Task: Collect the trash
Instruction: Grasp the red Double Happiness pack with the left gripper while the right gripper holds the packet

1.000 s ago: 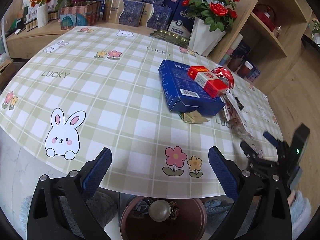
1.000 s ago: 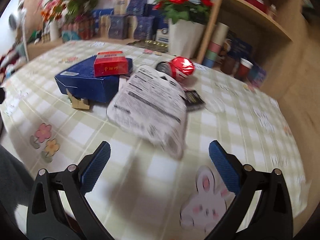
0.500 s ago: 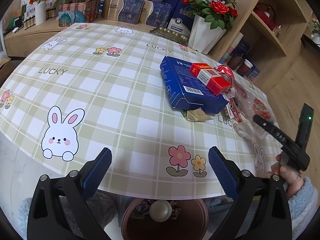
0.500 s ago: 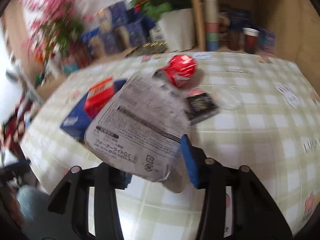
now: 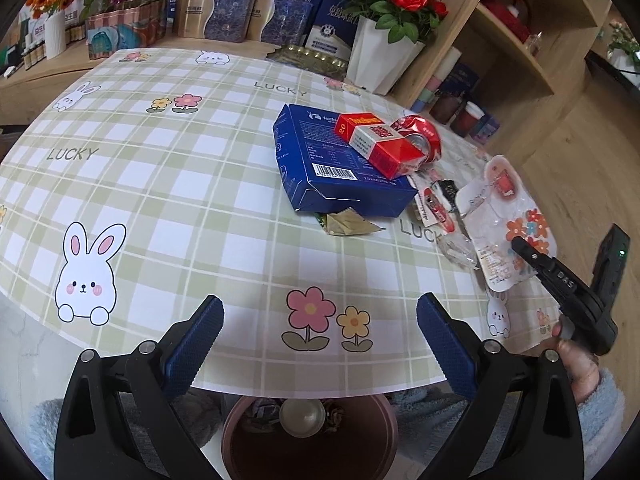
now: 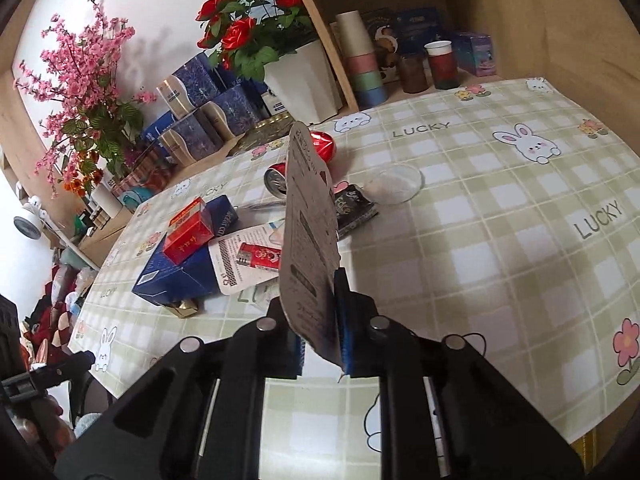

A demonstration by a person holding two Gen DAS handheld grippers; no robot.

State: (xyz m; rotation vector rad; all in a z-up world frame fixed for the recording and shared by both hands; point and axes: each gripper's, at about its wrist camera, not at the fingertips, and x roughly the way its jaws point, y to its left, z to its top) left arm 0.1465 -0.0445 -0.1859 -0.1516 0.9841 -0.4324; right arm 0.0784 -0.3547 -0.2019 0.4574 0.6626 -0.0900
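With the right gripper [image 6: 320, 320] having just closed on a flat packaging card [image 6: 308, 240], collection is barely begun.
Card lifted off the table [image 5: 160, 184]; left gripper [image 5: 316, 344] open, empty; blue box [image 5: 320, 168], red pack [image 5: 376, 144] and can [image 5: 420, 136] remain, far right.

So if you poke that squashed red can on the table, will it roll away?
Probably not far. The red can looks crushed and lies on its side against the blue box and other litter, so it would likely wobble, not roll. Being dented and apparently empty, it should feel light and slide easily on the smooth tablecloth.
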